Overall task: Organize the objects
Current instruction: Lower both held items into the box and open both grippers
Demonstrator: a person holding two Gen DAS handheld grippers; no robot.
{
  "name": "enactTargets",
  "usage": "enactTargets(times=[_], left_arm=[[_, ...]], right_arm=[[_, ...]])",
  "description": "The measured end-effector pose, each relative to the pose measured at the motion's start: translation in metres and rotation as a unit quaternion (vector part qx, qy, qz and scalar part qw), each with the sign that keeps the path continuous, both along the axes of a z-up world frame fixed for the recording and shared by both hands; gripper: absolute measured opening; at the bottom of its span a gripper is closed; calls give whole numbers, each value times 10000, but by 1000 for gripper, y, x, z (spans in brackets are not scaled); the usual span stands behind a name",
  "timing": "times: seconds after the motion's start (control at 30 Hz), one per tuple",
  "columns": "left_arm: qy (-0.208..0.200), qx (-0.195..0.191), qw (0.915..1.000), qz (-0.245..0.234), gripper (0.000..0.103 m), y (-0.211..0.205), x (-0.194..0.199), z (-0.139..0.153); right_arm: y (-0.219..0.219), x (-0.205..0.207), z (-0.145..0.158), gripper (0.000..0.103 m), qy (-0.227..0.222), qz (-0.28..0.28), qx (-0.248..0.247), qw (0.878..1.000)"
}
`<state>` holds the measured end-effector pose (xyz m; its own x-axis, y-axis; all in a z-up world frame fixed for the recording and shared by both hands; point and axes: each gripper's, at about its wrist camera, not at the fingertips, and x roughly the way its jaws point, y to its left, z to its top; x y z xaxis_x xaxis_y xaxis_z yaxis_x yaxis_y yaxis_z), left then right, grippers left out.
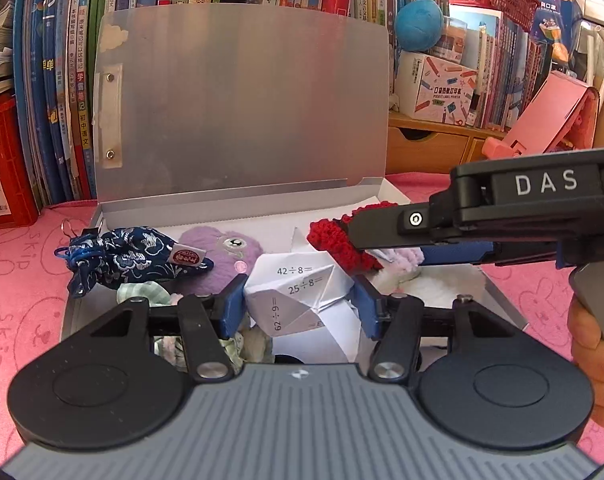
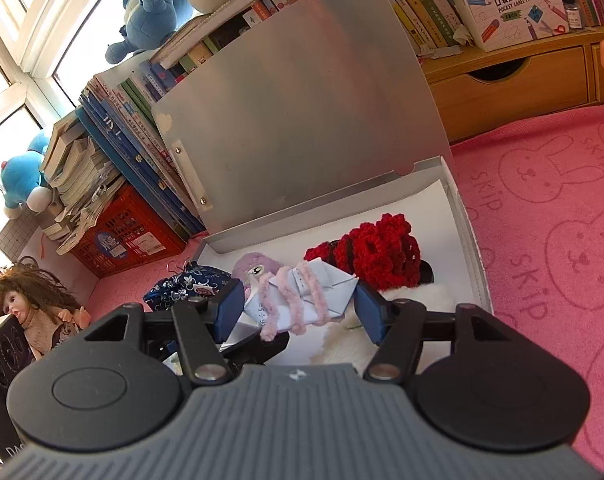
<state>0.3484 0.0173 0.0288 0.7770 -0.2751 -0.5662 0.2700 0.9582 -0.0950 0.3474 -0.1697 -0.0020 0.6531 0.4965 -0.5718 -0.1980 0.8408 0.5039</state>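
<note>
- Left wrist view, under and to both sides of the jaws: pink cloth [image 1: 22,272] printed with rabbits.
- Straight ahead of the jaws: grey box [image 1: 242,100], lid upright, tray open below the fingertips.
- Left gripper [image 1: 298,304]: jaws at a middling width, clamped on the sum-printed folded paper [image 1: 298,288]. One blue pad against each side of it, the paper sticking out past the tips over the tray.
- Right gripper [image 2: 300,308], right wrist view: jaws likewise part-way in, holding the pale folded paper [image 2: 313,292]. Left edge at the left pad, pointed corner touching the right pad.
- Beyond the right jaw of both grippers, in the tray: red crochet piece [image 1: 337,244]. Seen from the left wrist, crossed by the right gripper's upper finger.
- Beyond the left jaw, on the tray's left edge: blue patterned pouch [image 1: 130,252].
- Just past the left jaw, between pouch and sum-printed folded paper: purple plush [image 1: 222,256], one eye showing.
- Under the right jaw: white fluffy thing [image 1: 433,284], kind unclear.
- Between the right gripper's jaws, draped across the pale folded paper: pink fuzzy strands [image 2: 276,300]. Whether joined to the purple plush, cannot tell.
</note>
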Motion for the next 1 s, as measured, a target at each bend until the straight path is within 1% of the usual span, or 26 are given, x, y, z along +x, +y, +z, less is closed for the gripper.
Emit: enactTargets(times=[0.1,0.23,0.37,0.47,0.6,0.83,0.97,1.0], left_arm=[[26,134,9997,180,61,1,10,-4],[-24,454,9980,437,61,2,21,-10],[-36,598,9963,608,61,2,29,-13],[-56,675,9954,675,61,1,31,-15],[-105,759,9948,668,61,2,28,-16],[-82,731,9946,727,62,2,25,-14],[-80,721,9947,732,63,2,22,-13],[-77,718,9947,734,64,2,21,-12]], right_arm=[[6,8,-4,65,7,-27,-214,9998],[6,15,-8,65,-31,-219,-483,9986],[2,17,-12,65,-128,-537,-772,9955],[0,19,-17,65,-126,-625,-965,9933],[0,17,-21,66,-131,-631,-991,9930],[-1,16,-22,66,-78,-636,-946,9935],[-3,15,-19,74,-99,-675,-800,9945],[-4,14,-18,74,-111,-678,-783,9946]])
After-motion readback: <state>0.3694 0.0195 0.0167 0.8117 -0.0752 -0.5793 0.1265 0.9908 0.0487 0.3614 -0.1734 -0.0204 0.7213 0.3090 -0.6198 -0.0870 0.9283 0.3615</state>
